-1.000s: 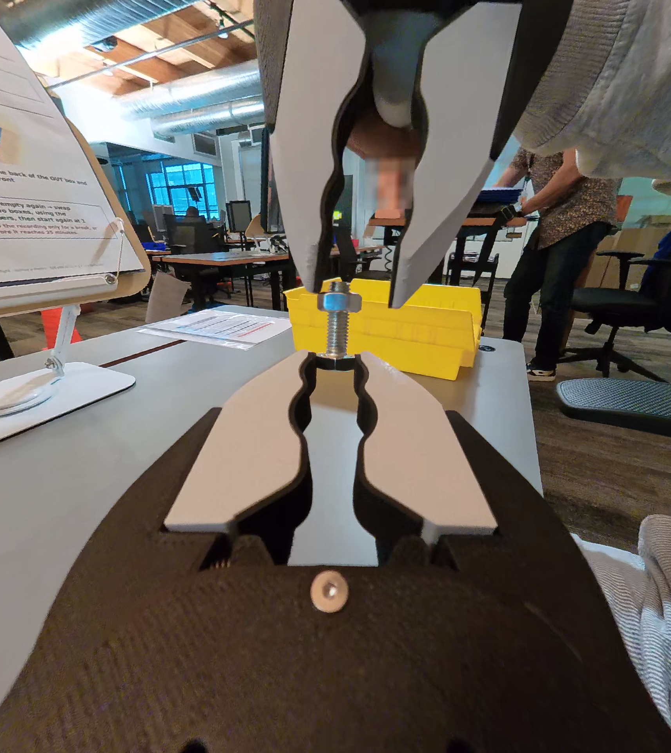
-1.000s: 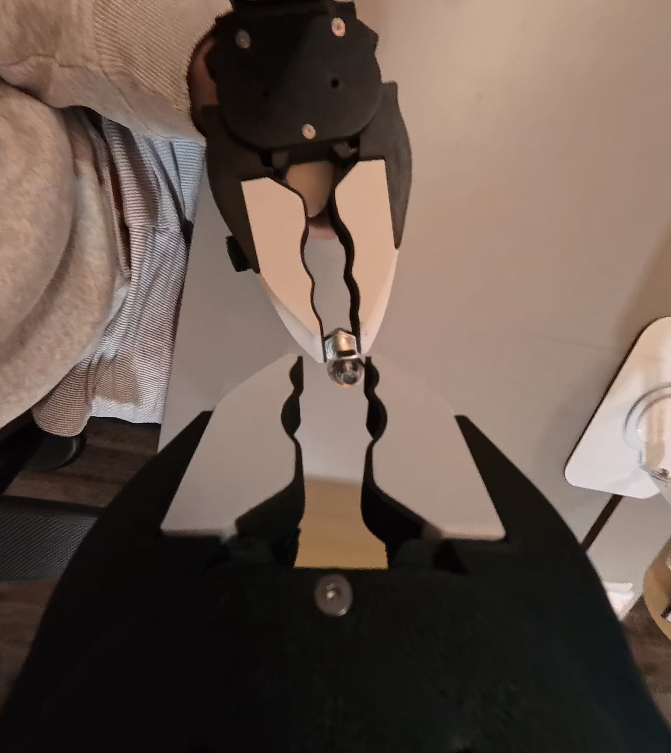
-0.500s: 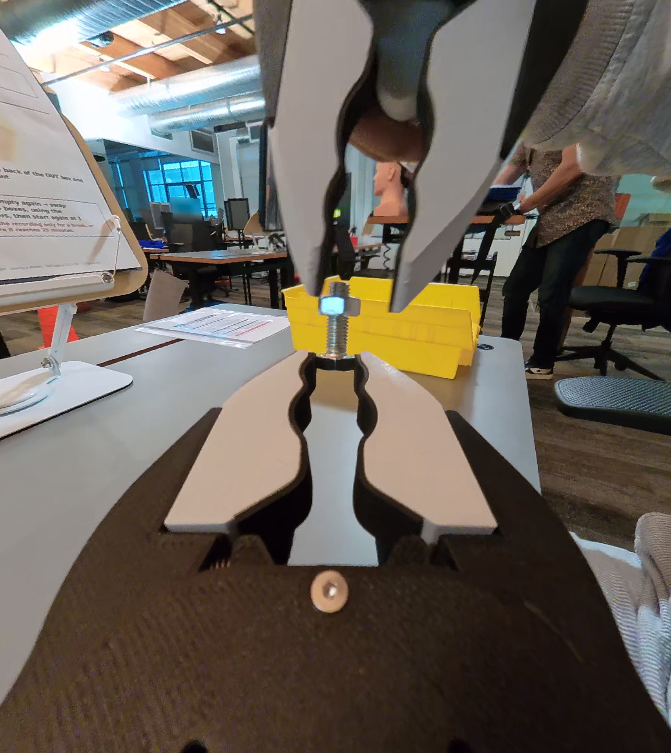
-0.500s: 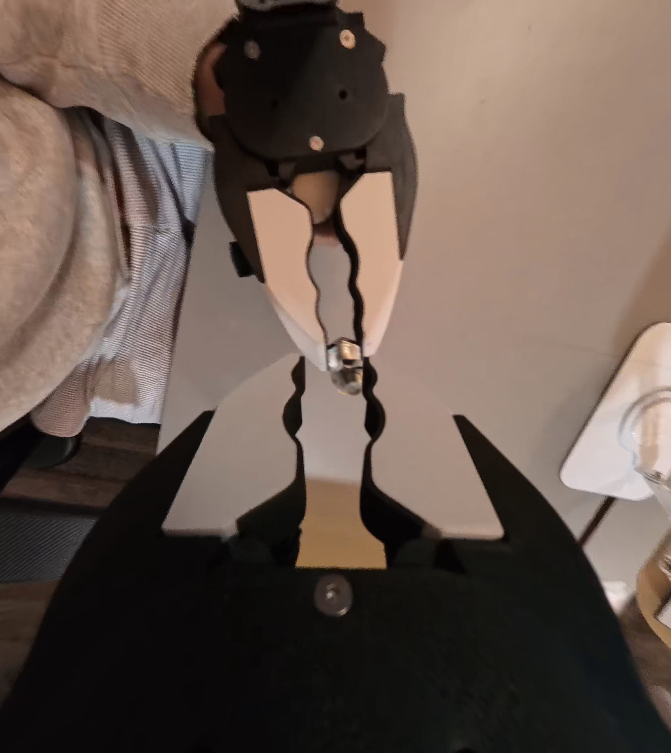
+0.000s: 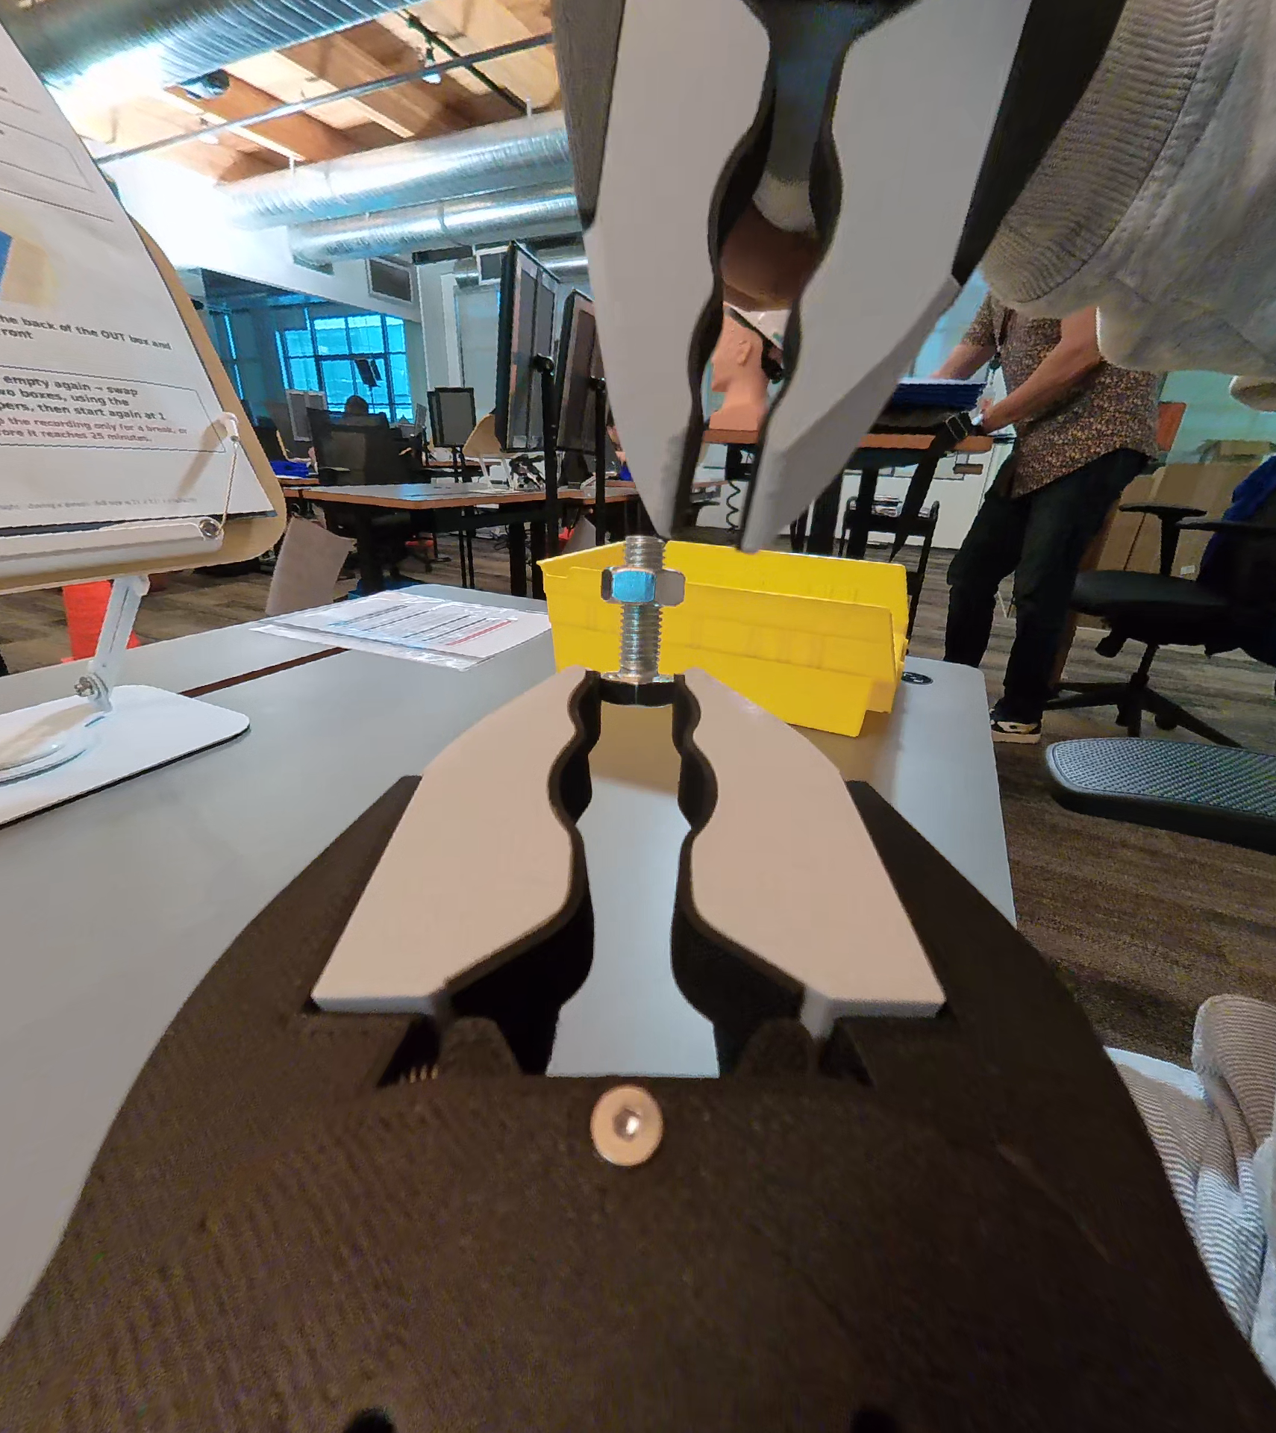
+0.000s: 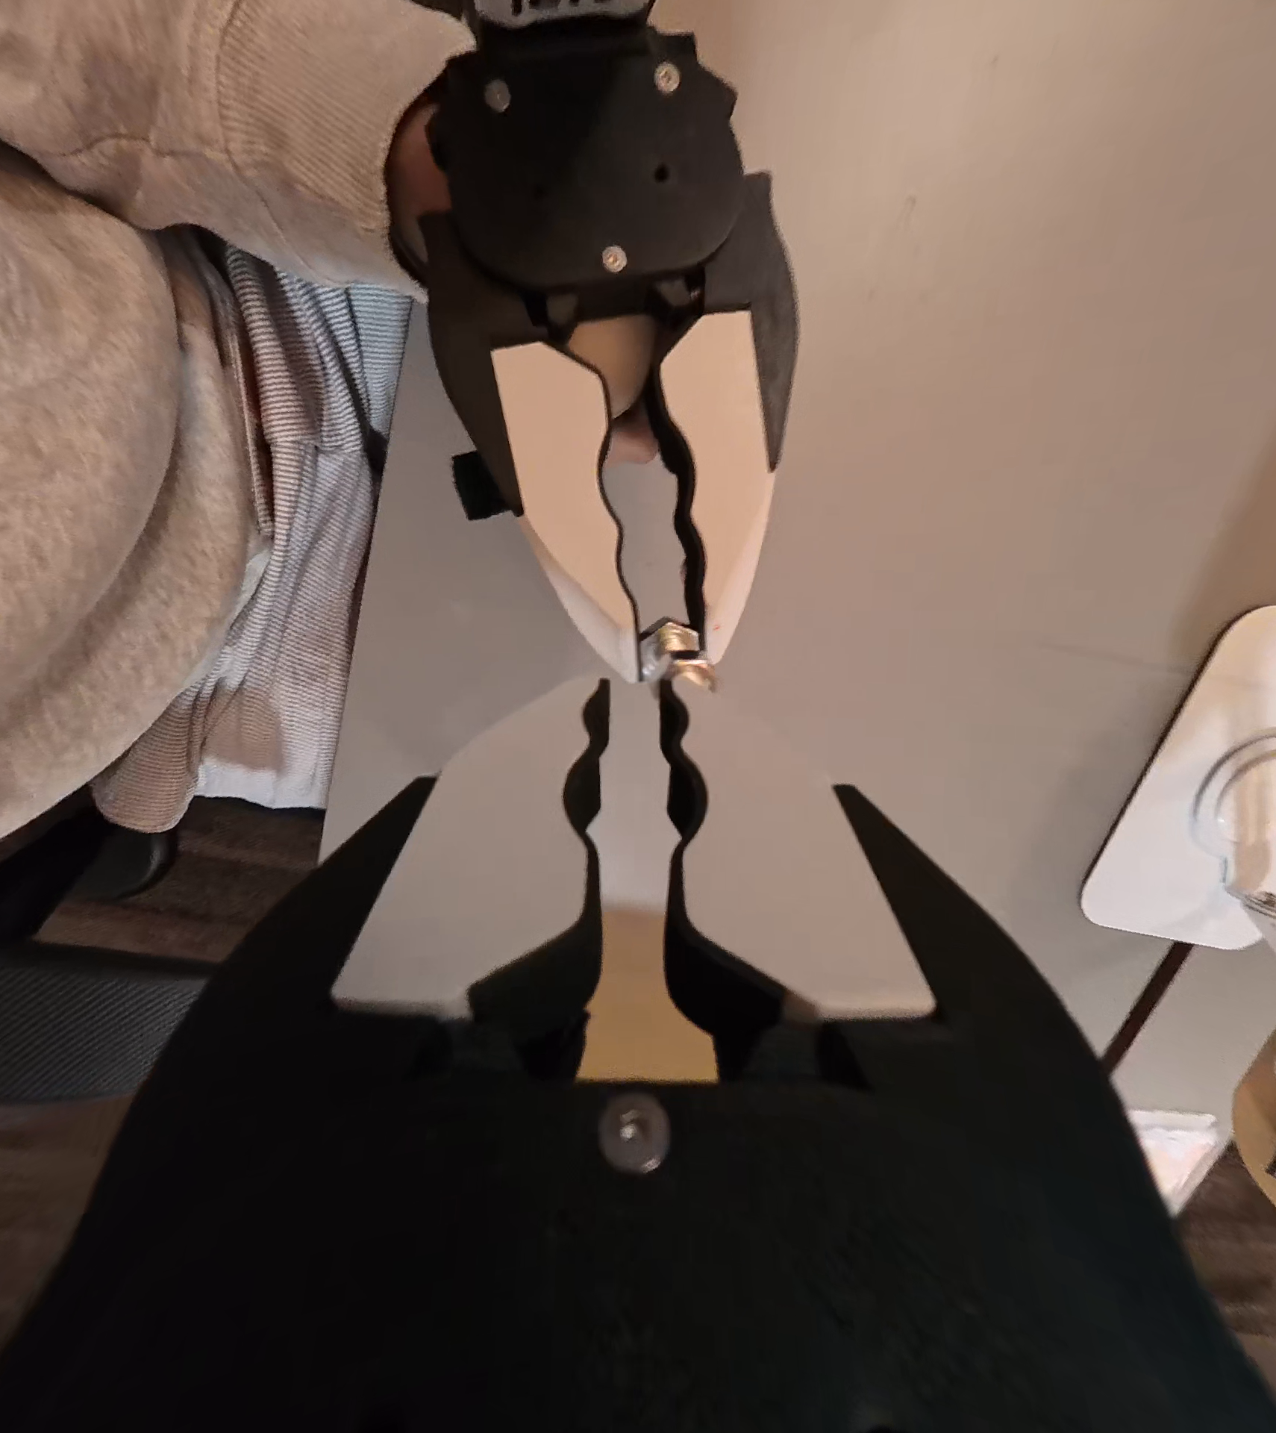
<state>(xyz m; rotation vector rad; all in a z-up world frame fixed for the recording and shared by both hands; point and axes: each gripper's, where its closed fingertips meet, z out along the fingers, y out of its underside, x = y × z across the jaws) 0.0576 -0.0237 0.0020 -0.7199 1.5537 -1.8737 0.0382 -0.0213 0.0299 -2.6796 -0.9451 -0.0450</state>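
**Position.** The left hand-held gripper (image 5: 635,684) is closed on the head of a bolt (image 5: 639,647) at its fingertips. The bolt stands upright, threaded end up. A nut (image 5: 641,585) sits on the thread near the top, with a short length of thread bare above it. The right hand-held gripper (image 5: 708,536) points down from above. Its fingers stand a narrow gap apart and hold nothing. Its tips are just above the nut, one tip at or near the end of the thread; contact cannot be confirmed. A yellow bin (image 5: 774,620) stands on the table (image 5: 154,892) beyond the left hand-held gripper. A document stand (image 5: 61,729) is to that gripper's left.

**Handling notes (judgement).**
- Only the bolt head is clamped, so the shaft can probably pivot. Hold the squeeze steady and keep the shaft vertical.
- Keep the upper fingers centred over the shaft. A sideways push at the thread end is likely to tilt the bolt.

**Changes from the earlier frames.**
- One second ago the right fingertips straddled the nut. They now sit higher, clear of it, and closer together.
- The nut then sat at the very top of the thread. It now sits slightly lower.
- The left grip on the bolt head is unchanged.
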